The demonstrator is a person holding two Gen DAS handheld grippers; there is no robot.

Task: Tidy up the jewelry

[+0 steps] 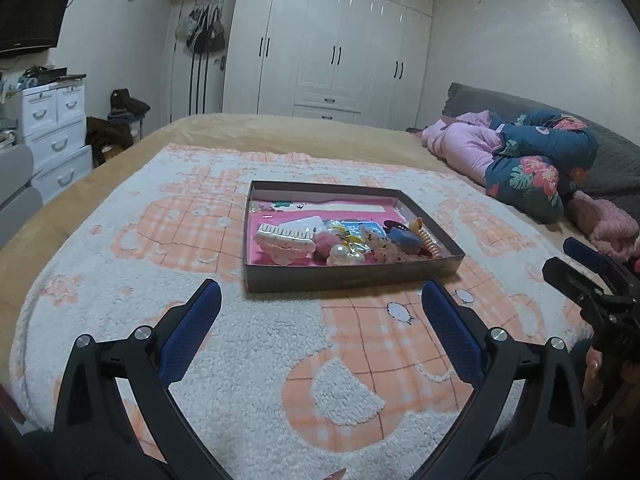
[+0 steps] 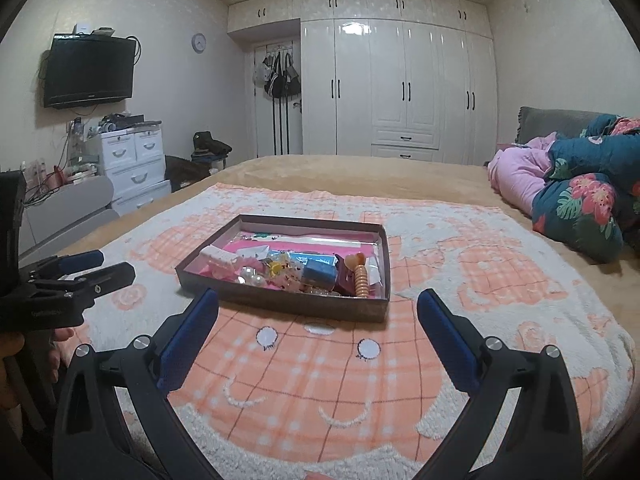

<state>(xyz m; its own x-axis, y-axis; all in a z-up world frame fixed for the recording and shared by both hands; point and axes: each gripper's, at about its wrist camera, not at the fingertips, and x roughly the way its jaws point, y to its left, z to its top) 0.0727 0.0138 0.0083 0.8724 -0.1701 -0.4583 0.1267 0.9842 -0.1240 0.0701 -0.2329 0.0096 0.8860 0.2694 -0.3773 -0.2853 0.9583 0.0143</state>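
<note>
Jewelry and hair accessories lie heaped in a shallow rectangular grey cardboard tray [image 1: 352,278] with a pink lining, which rests flat on a fluffy white-and-peach checked blanket [image 1: 248,344] spread over the bed. In the left wrist view the tray sits at 12 o'clock from the left gripper [image 1: 320,304], just beyond its fingertips and not touching them. The contents cluster along the tray's near wall: a cream toothed hair claw clip [image 1: 282,240] at the tray's 9 o'clock side, a pearly white heart-shaped piece [image 1: 345,257] near the middle, a blue rectangular block [image 1: 405,240] beside it, and an orange spiral coil hair tie [image 1: 429,240] at the 3 o'clock side. The far half of the tray shows mostly bare pink lining. The left gripper's blue-padded black fingers [image 1: 196,328] are spread wide apart and hold nothing. In the right wrist view the right gripper [image 2: 318,308] hovers above the blanket with the tray at 12 o'clock; its blue-padded fingers [image 2: 448,340] are likewise spread wide and empty. The left gripper appears there at 9 o'clock, beside the tray and apart from it. A folded floral quilt [image 2: 580,216] lies on the bed at 2 o'clock, well apart from the tray.
</note>
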